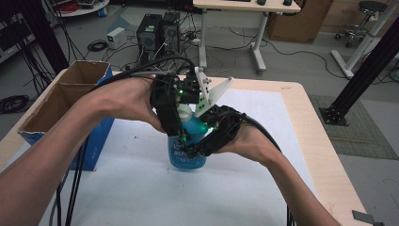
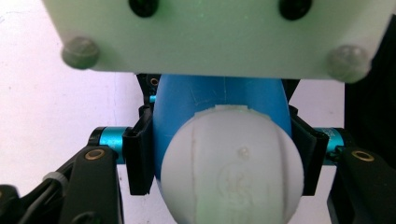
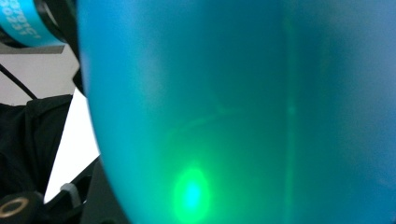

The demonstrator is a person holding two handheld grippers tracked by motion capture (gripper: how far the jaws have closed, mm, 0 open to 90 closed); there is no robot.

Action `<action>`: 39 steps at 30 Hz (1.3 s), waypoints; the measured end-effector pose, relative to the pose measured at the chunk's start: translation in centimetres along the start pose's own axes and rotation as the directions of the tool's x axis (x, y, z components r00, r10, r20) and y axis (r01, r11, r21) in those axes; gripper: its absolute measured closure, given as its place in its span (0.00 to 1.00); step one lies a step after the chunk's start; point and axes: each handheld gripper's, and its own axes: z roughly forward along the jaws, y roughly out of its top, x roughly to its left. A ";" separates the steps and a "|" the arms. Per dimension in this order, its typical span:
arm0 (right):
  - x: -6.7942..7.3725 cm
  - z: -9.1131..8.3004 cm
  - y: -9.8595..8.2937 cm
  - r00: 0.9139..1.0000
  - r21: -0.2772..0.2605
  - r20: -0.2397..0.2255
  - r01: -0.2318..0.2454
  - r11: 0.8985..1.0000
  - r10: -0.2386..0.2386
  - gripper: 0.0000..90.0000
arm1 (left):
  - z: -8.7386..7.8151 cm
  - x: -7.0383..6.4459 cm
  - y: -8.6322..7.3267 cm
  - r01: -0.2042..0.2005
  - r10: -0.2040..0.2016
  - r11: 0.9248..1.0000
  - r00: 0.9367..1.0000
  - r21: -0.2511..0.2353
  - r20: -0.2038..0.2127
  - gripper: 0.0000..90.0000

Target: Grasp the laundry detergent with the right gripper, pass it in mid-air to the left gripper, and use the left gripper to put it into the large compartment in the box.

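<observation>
Two grippers meeting at one blue bottle [image 1: 187, 157] near the middle of the white table [image 1: 263, 122]. Standing upright, that bottle, with its white cap [image 1: 184, 110] on top. Left gripper [image 1: 179, 134] coming down from above, seen in its own view with jaws clamped on the blue neck [image 2: 219, 95] just under the round cap [image 2: 233, 163], one jaw pressed to each side. Right gripper [image 1: 195, 149] pushed against the bottle's right side, low on the body; blue wall [image 3: 243, 112] with a green glow right up against its camera, jaws hidden, so cannot tell whether apart or together. At the far left edge, an open cardboard box [image 1: 70, 89], well apart from the bottle. Beyond the table, on the floor, computer cases [image 1: 157, 30] and loose cables.
</observation>
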 end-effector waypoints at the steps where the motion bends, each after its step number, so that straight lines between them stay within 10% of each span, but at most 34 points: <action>1: 0.0 0.0 0.0 1.000 -0.004 0.000 -0.002 1.000 0.002 0.46 | 0.0 0.0 0.0 -0.003 0.003 1.000 1.000 0.009 -0.005 0.42; 24: 0.2 -4.5 -2.6 0.990 0.099 0.120 -0.085 0.991 0.073 0.30 | -4.4 1.0 -1.7 0.090 -0.087 0.995 0.994 0.052 -0.064 0.42; 34: 0.5 -8.2 -5.3 0.969 0.136 0.207 -0.161 0.978 0.131 0.25 | -9.2 2.1 -3.0 0.191 -0.185 0.980 0.976 0.045 -0.111 0.42; 39: 0.8 -9.6 -6.3 0.955 0.177 0.261 -0.190 0.966 0.140 0.23 | -12.0 2.8 -4.2 0.302 -0.293 0.953 0.944 0.036 -0.152 0.42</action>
